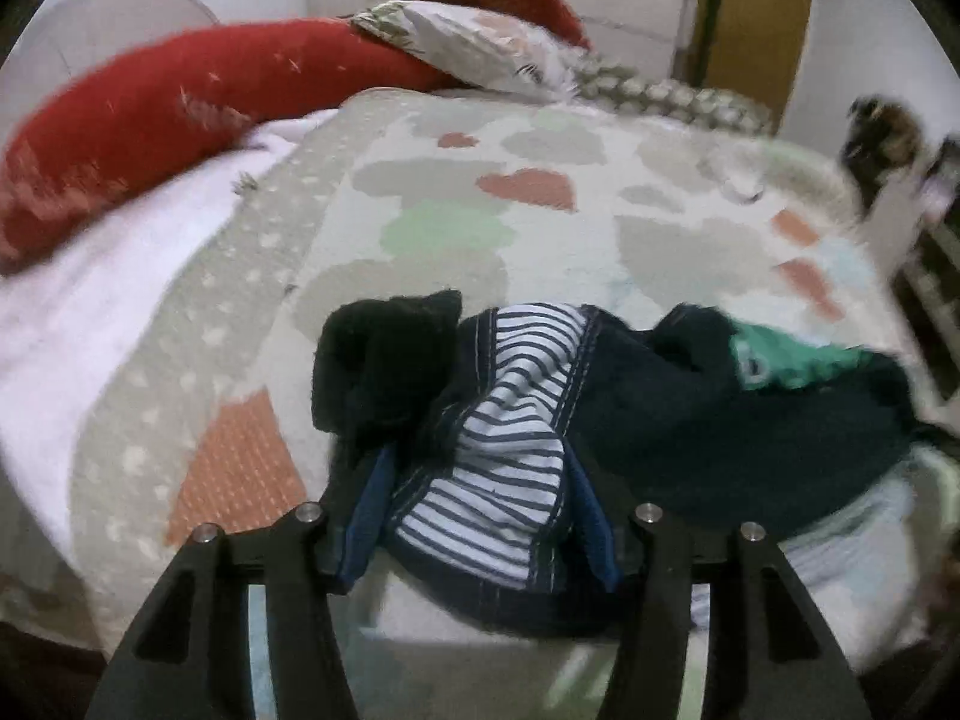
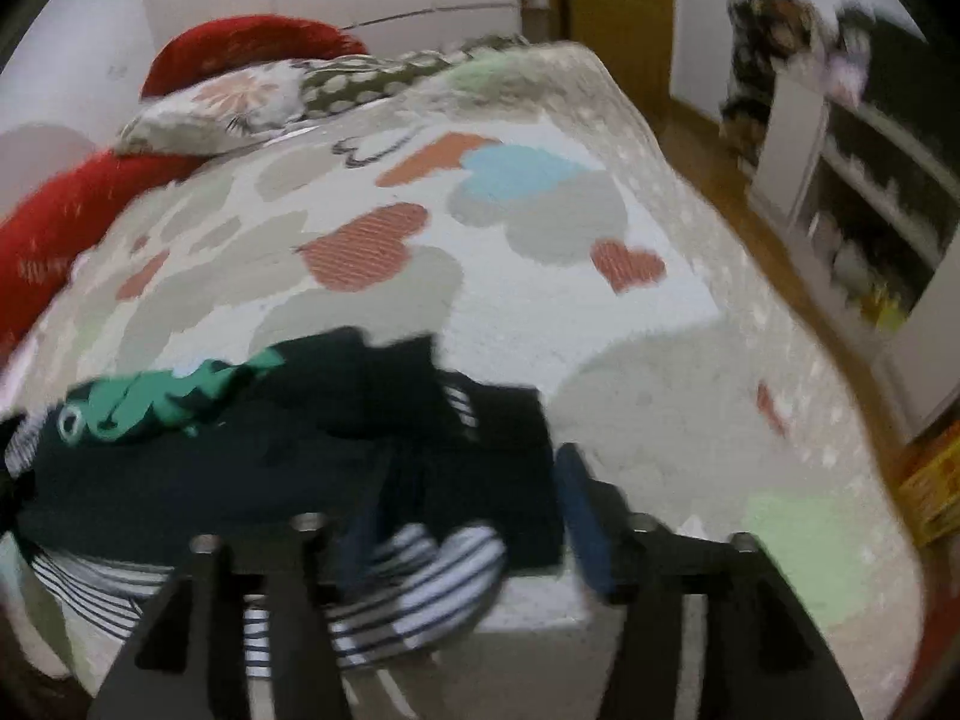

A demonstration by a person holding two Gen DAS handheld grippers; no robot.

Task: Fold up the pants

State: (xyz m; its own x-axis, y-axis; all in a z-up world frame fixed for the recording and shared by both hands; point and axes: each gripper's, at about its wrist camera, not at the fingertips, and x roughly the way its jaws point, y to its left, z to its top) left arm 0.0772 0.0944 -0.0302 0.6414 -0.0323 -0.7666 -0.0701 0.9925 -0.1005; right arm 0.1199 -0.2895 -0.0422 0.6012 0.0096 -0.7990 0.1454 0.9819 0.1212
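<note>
Dark navy pants point(image 1: 690, 414) with a blue-and-white striped lining point(image 1: 510, 414) and a green print point(image 1: 798, 360) lie bunched at the near edge of the bed. My left gripper point(image 1: 480, 516) has its blue-padded fingers point(image 1: 360, 516) spread wide on either side of the striped waist part. In the right wrist view the pants point(image 2: 300, 456) lie to the left, and my right gripper point(image 2: 474, 528) also has its fingers point(image 2: 582, 516) spread around the dark fabric and striped lining point(image 2: 420, 576). Both views are blurred.
The bed wears a pale quilt with heart patches point(image 1: 528, 186). Red pillows point(image 1: 180, 96) and a patterned pillow point(image 1: 480, 48) lie at its head. A white shelf unit point(image 2: 870, 228) and wooden floor point(image 2: 720, 180) are on the right of the bed.
</note>
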